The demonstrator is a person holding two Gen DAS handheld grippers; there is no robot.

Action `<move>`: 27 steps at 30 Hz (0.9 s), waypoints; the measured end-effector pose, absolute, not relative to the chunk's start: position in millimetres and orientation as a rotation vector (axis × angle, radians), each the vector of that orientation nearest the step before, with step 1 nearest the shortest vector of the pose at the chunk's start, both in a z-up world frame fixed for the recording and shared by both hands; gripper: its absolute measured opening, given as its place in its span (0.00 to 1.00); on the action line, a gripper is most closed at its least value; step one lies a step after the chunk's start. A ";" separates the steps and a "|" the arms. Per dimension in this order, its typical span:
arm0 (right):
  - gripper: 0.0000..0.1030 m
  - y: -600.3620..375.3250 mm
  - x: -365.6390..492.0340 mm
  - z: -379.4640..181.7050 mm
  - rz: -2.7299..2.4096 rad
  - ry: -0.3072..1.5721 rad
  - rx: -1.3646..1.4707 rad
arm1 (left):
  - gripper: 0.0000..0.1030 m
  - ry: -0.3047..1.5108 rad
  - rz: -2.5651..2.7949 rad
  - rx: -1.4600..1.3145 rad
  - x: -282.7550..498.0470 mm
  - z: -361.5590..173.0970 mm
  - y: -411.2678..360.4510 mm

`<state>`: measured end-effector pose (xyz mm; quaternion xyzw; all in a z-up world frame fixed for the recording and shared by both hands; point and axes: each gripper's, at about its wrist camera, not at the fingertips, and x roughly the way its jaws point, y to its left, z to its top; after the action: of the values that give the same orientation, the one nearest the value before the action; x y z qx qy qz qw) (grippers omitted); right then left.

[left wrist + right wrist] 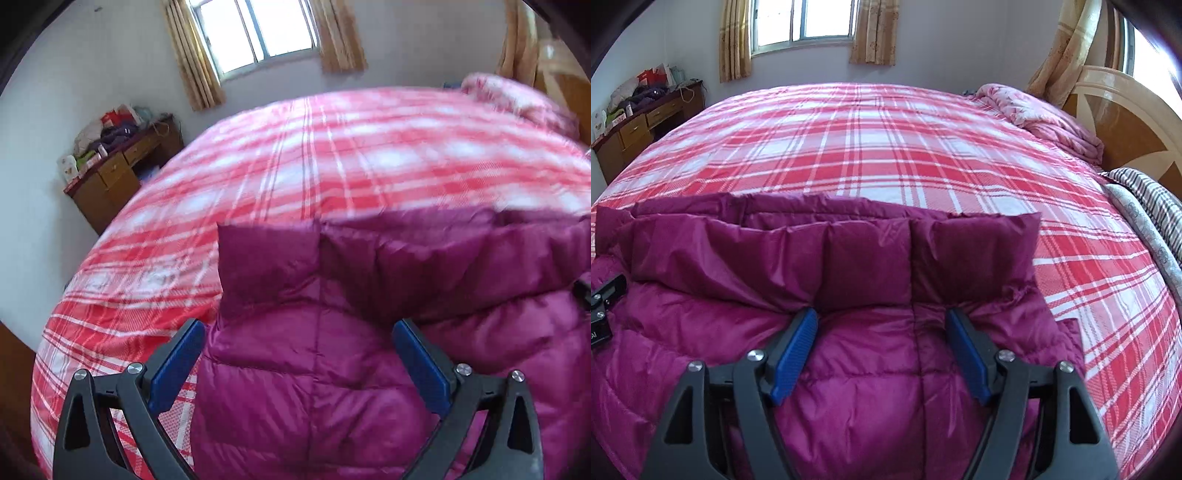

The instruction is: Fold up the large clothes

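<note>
One magenta padded jacket (871,332) on one plaid bed (886,147), two grippers agape

Both my wrist cameras ride low and close over the magenta jacket (332,369), facing across the plaid bed (886,140) toward the window (805,22). The left view sits leftward, the right rightward; they share jacket, bed, window and corner desk (122,173).

Shiny quilted nylon jacket (849,369), matt woven cotton bedspread (886,147)
</note>
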<state>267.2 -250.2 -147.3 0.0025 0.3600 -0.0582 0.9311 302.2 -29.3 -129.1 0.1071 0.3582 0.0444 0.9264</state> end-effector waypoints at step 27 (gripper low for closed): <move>0.87 -198.5 263.2 -180.4 -0.084 0.812 -0.075 | 0.99 0.802 0.138 0.282 331.3 -171.0 -52.2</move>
<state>263.2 -198.5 -180.4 -0.0365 0.3949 -0.0406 0.9171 331.3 -52.2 -171.0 0.1367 0.3885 0.0667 0.9088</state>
